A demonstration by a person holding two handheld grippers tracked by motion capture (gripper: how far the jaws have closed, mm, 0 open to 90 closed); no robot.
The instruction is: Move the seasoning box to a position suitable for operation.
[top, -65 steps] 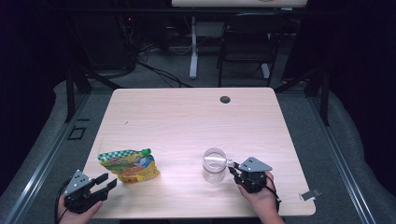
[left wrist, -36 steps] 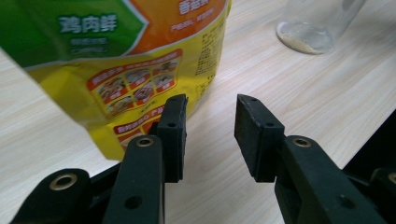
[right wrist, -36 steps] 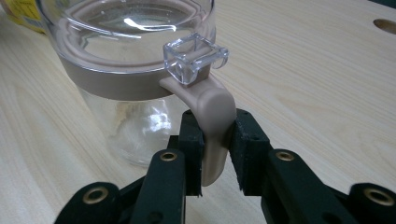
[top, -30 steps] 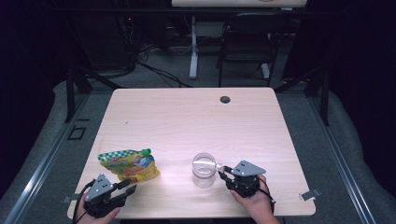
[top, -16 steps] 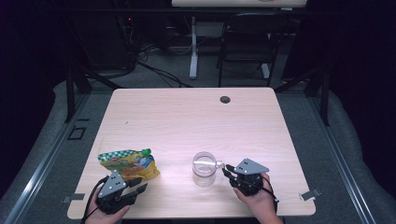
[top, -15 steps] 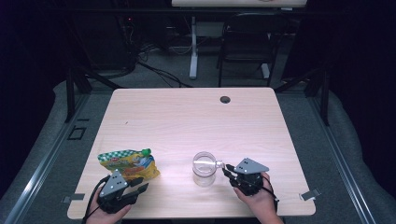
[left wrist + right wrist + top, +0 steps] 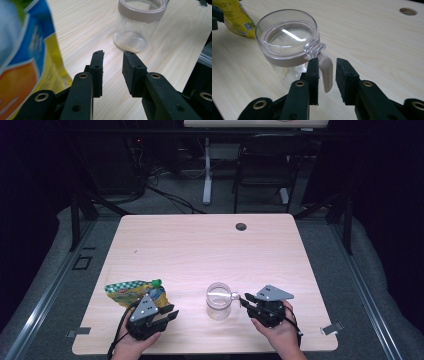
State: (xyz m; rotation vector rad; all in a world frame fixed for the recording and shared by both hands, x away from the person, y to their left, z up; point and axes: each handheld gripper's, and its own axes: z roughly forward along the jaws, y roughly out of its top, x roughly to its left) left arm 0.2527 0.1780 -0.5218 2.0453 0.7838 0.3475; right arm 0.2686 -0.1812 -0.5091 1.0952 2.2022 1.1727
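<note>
We're straddling the jar [image 7: 289,42] handle [image 7: 326,72] with the right hand-held gripper [image 7: 327,66], jaws released. Left hand-held gripper [image 7: 113,61] is idling unclenched, jar dead ahead, pouch [image 7: 134,291] beside it.

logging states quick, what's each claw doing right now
Left claw: open, holding nothing.
Right claw: open around the jar's latch lever, not clamped.

**Both claws low at the near edge, jaws parted**

In the high view the left claw [image 7: 167,314] sits at about 7 o'clock, gripped from below by the person's left hand [image 7: 131,343], and points toward 2 o'clock. Its jaws stand a narrow gap apart with nothing between them. The right claw [image 7: 243,298] sits at about 5 o'clock, held by the right hand [image 7: 280,332], and points toward 10 o'clock. Its jaws are parted too, their pads [image 7: 314,75] not pressing together.
</note>
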